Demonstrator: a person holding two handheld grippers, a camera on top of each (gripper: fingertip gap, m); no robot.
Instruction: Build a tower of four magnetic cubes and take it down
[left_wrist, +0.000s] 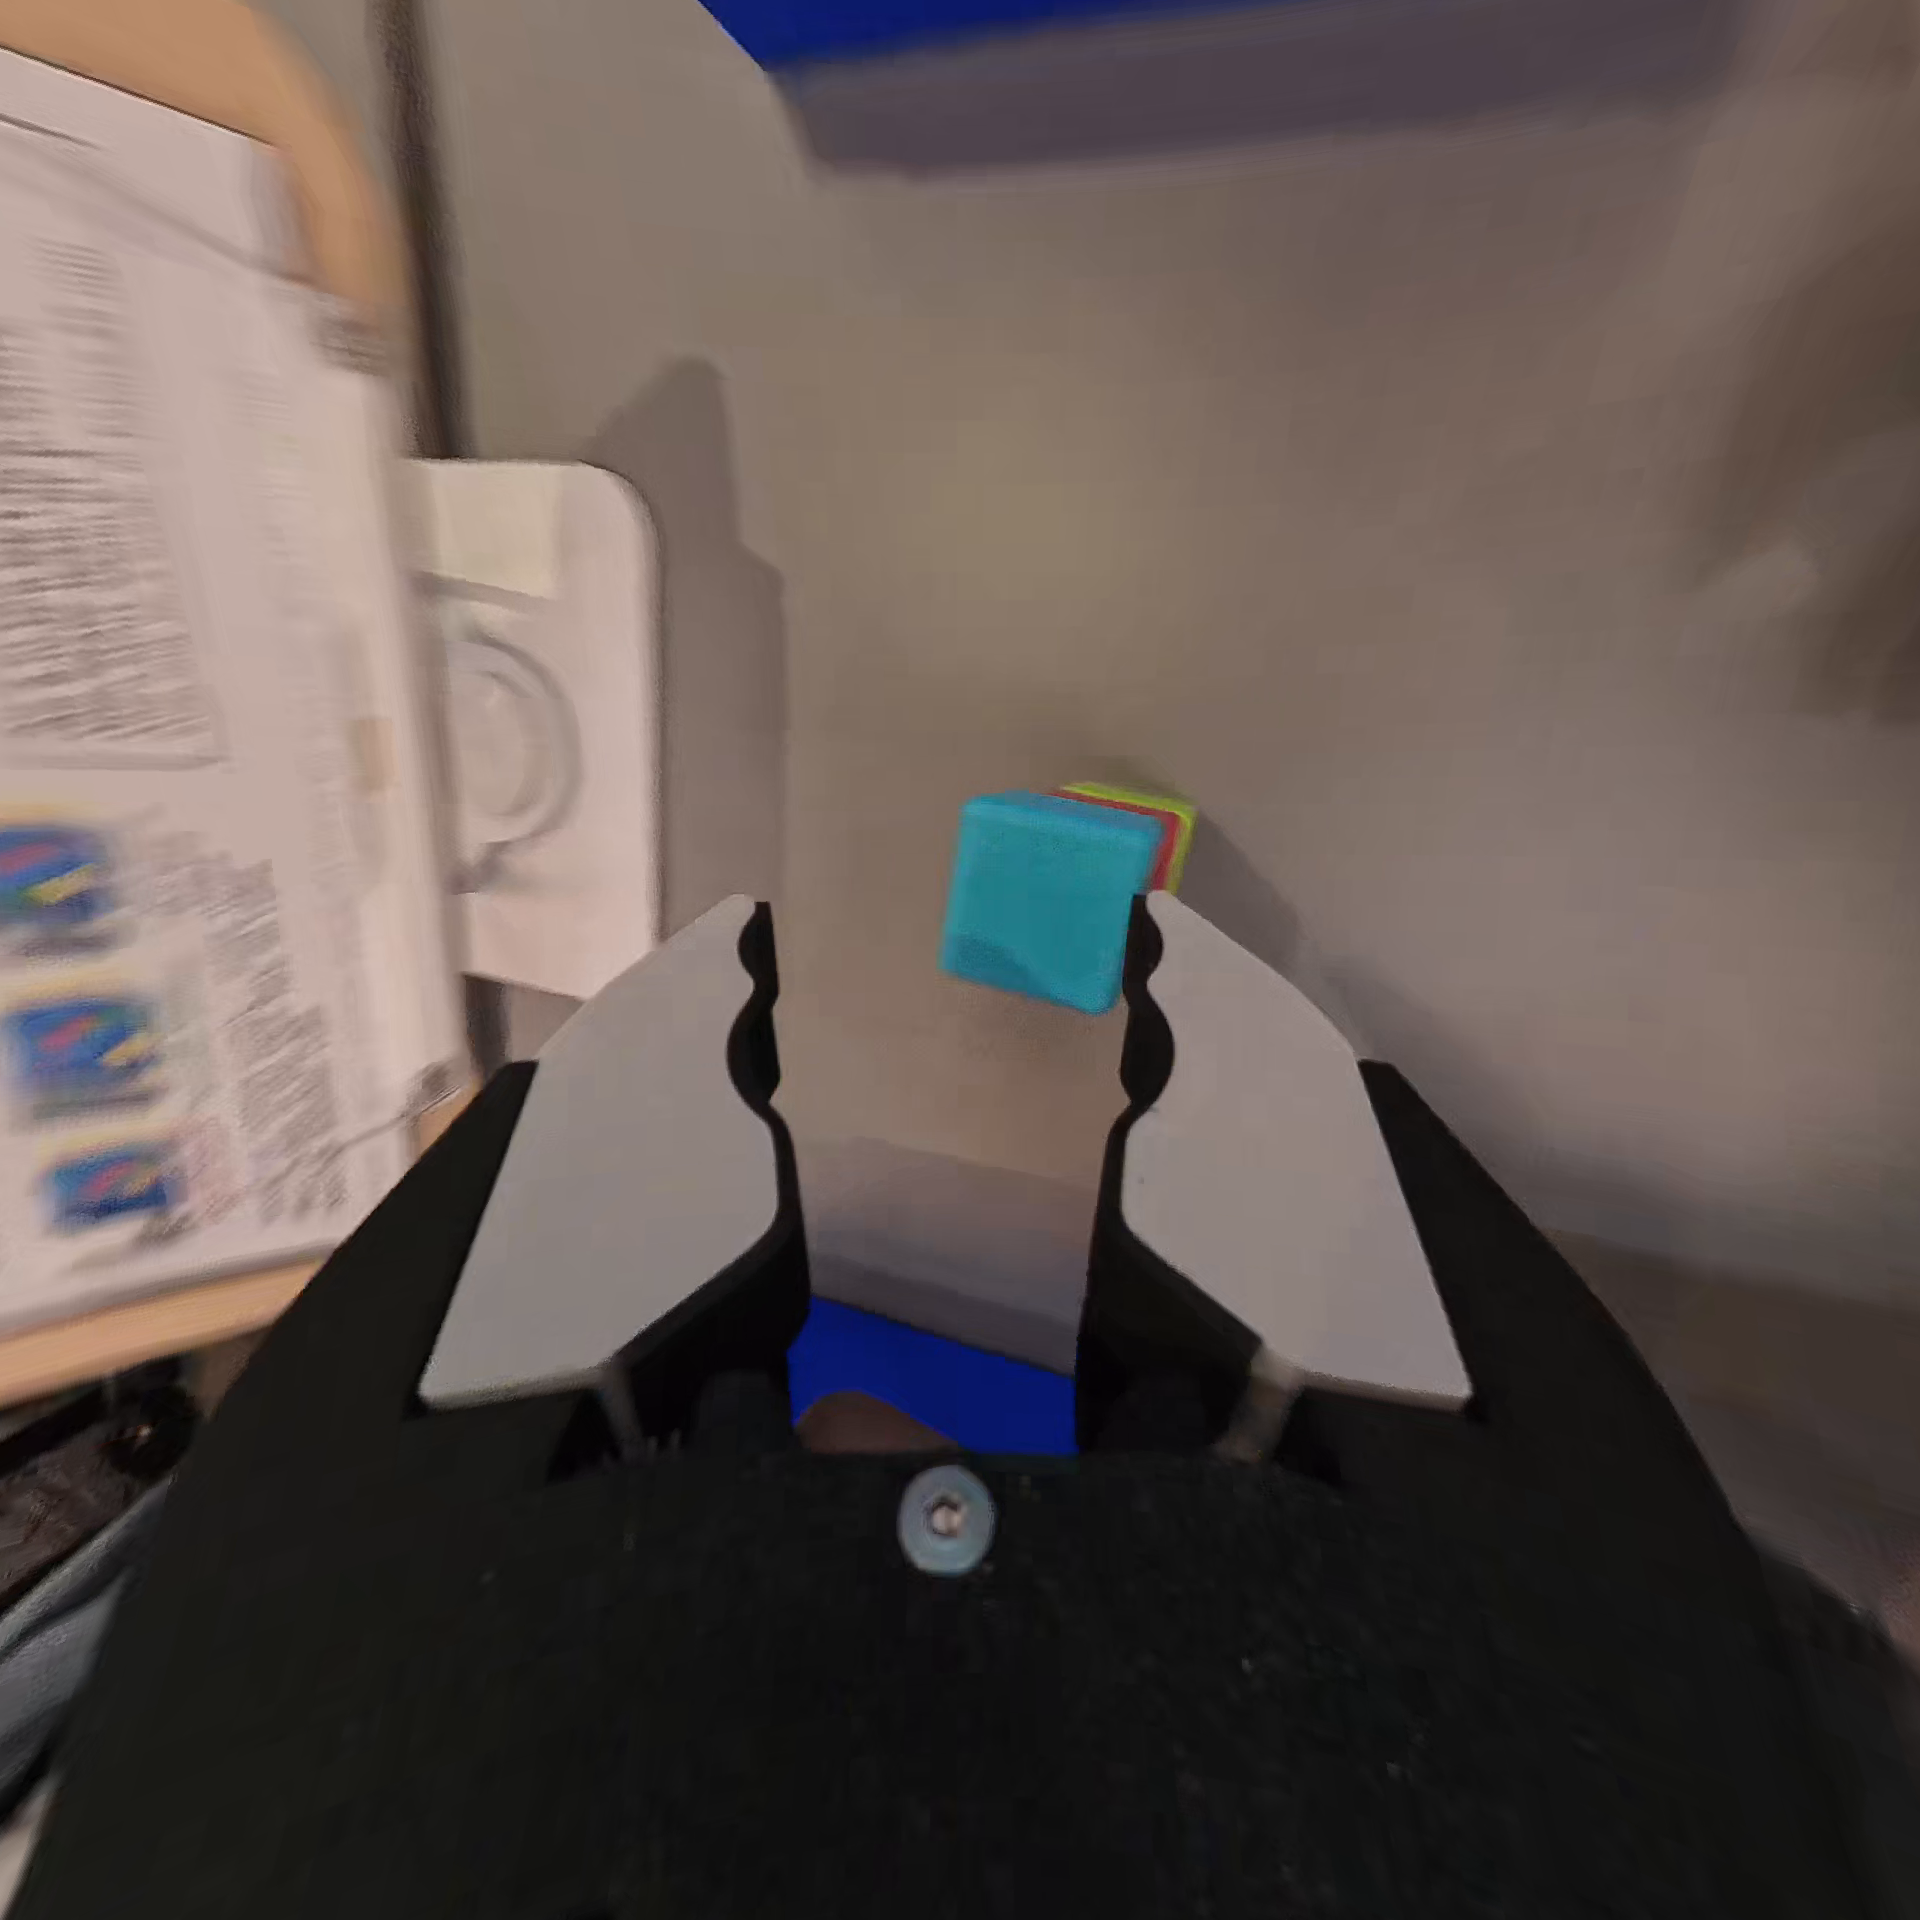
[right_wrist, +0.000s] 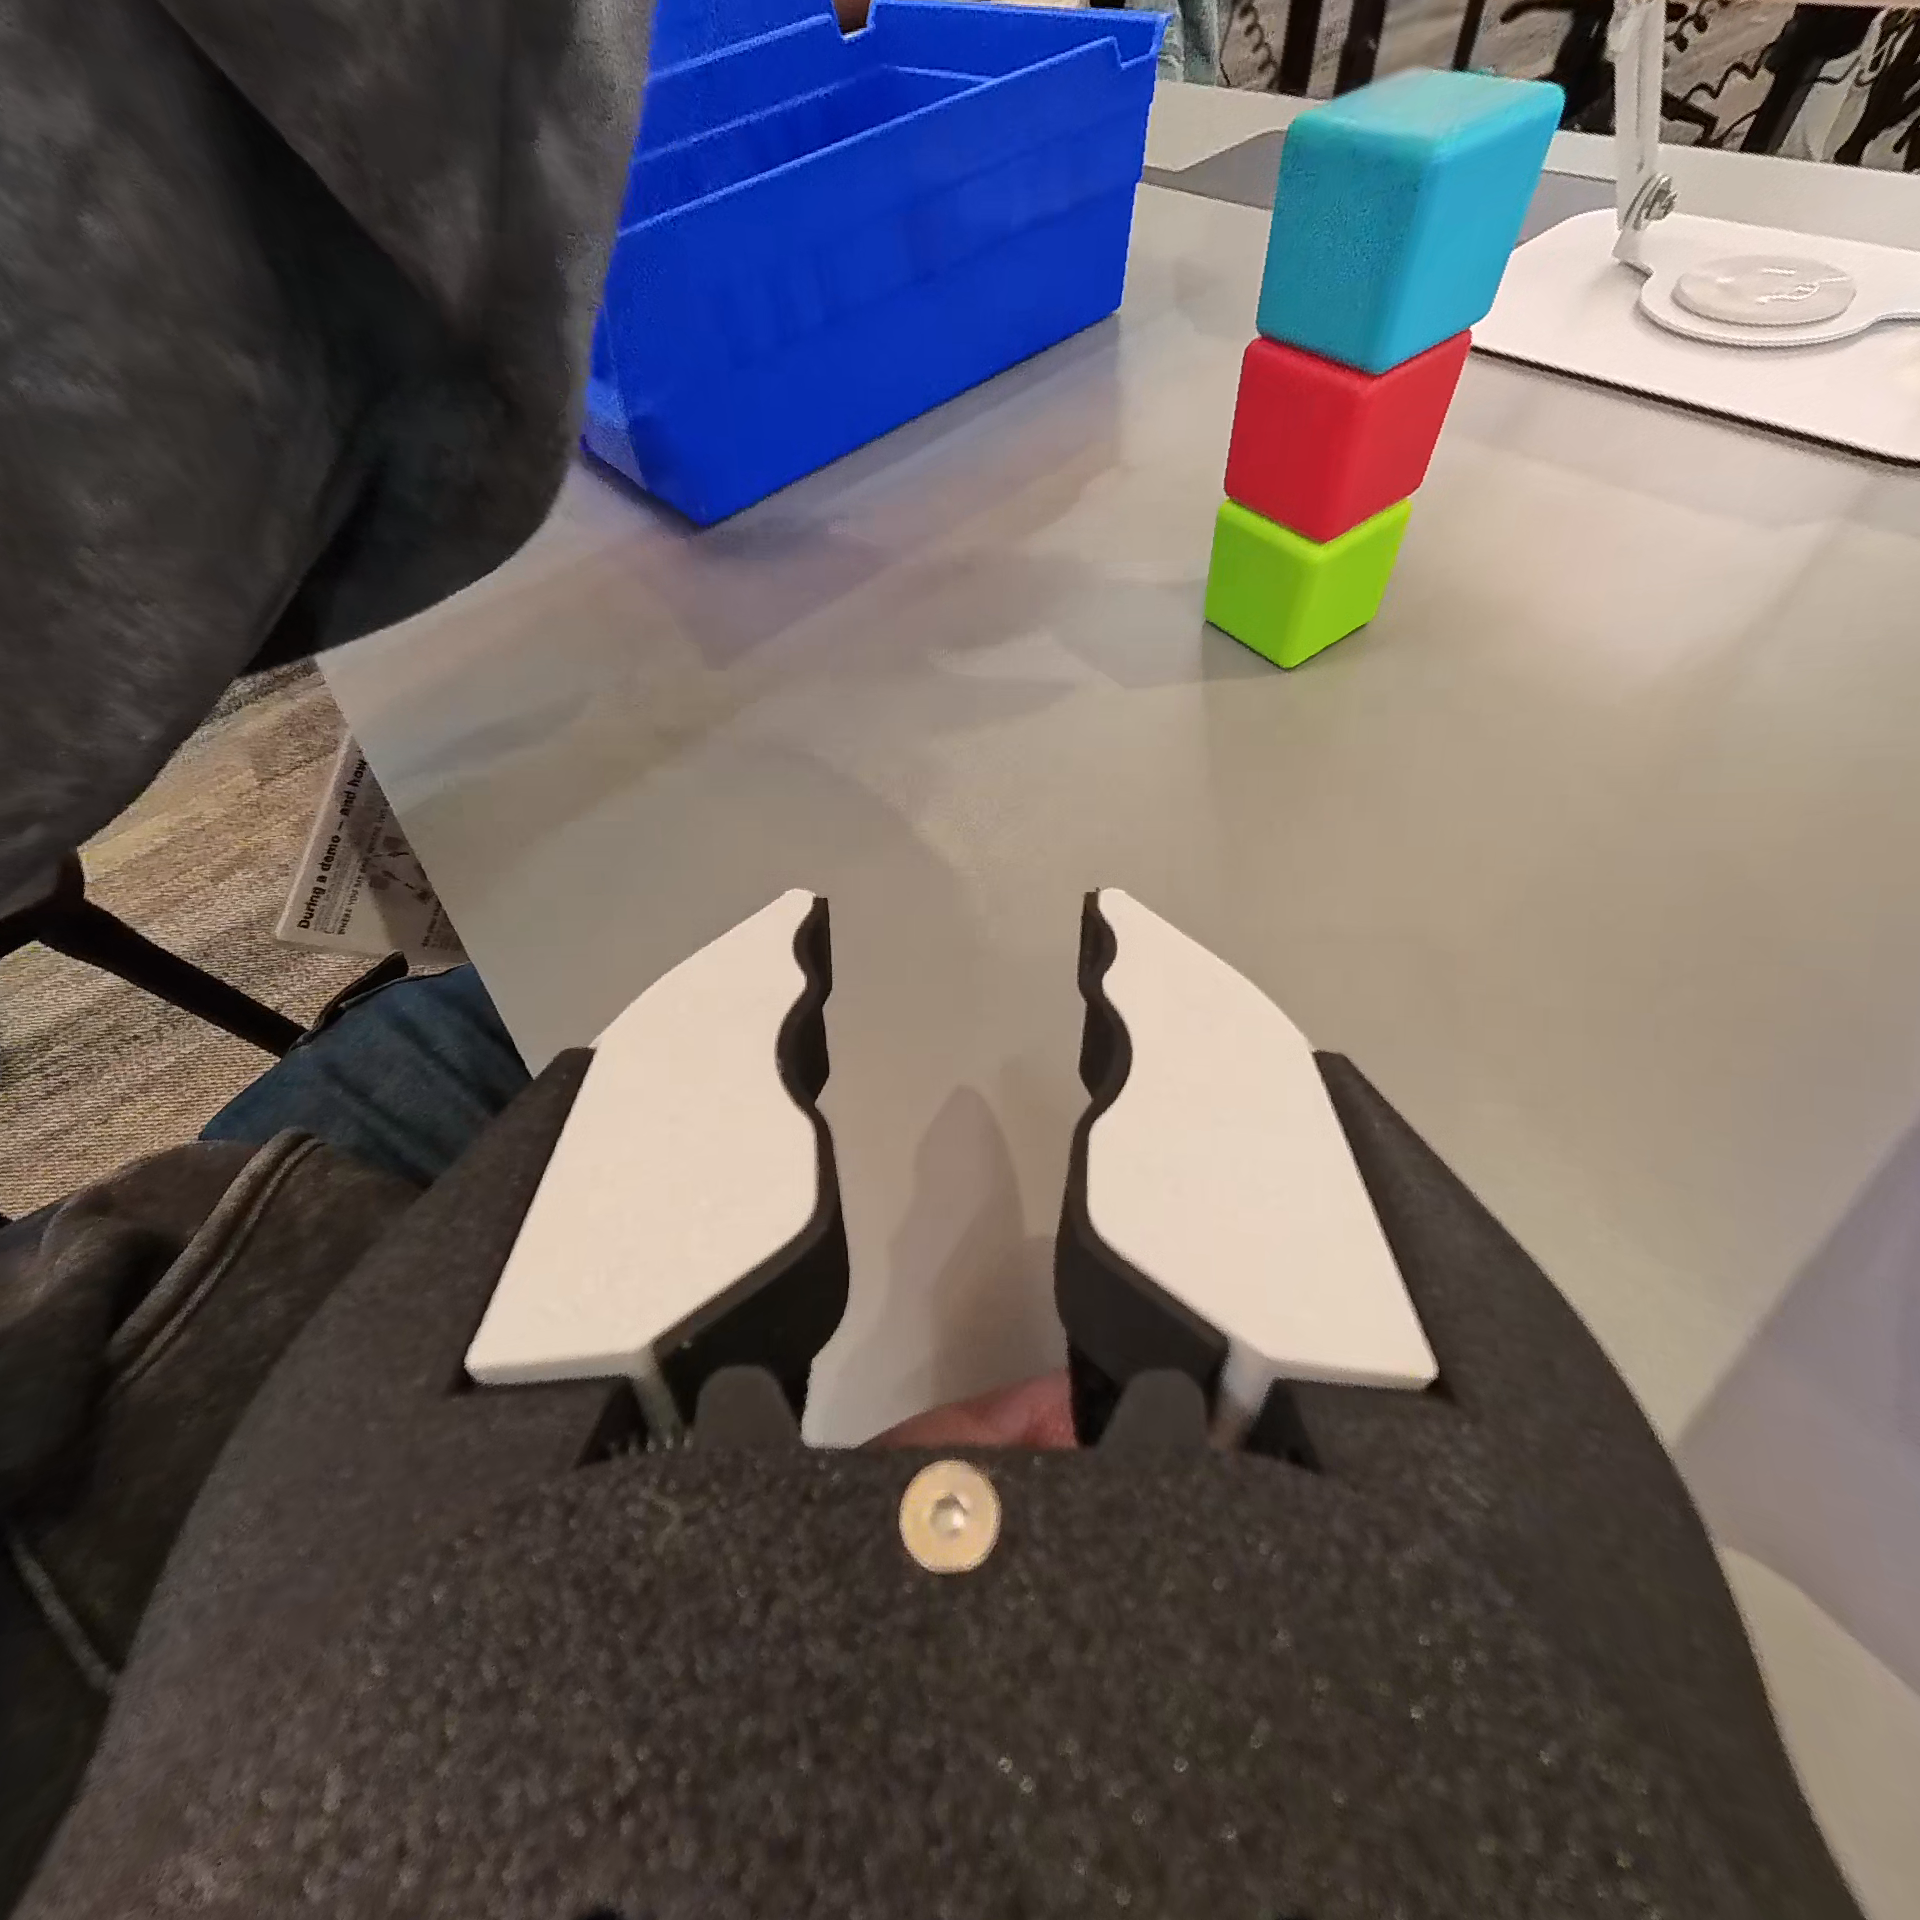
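Observation:
A tower of three cubes stands on the grey table (right_wrist: 1351, 935): a green cube (right_wrist: 1304, 582) at the bottom, a red cube (right_wrist: 1340, 436) in the middle, a blue-teal cube (right_wrist: 1397, 218) on top. In the left wrist view I look down on the tower: the teal cube (left_wrist: 1044, 914) hides most of the red (left_wrist: 1164, 831) and green (left_wrist: 1179, 821) ones. My left gripper (left_wrist: 951, 914) is open and empty, above the tower, its right finger beside the teal cube. My right gripper (right_wrist: 956, 909) is open and empty, low over the table, well short of the tower.
A blue plastic bin (right_wrist: 873, 249) stands left of the tower. A white pad with a round stand (right_wrist: 1756, 301) lies to its right; it also shows in the left wrist view (left_wrist: 540, 707). Printed sheets (left_wrist: 156, 675) lie at the left. A person's grey sleeve (right_wrist: 260, 364) hangs at the left.

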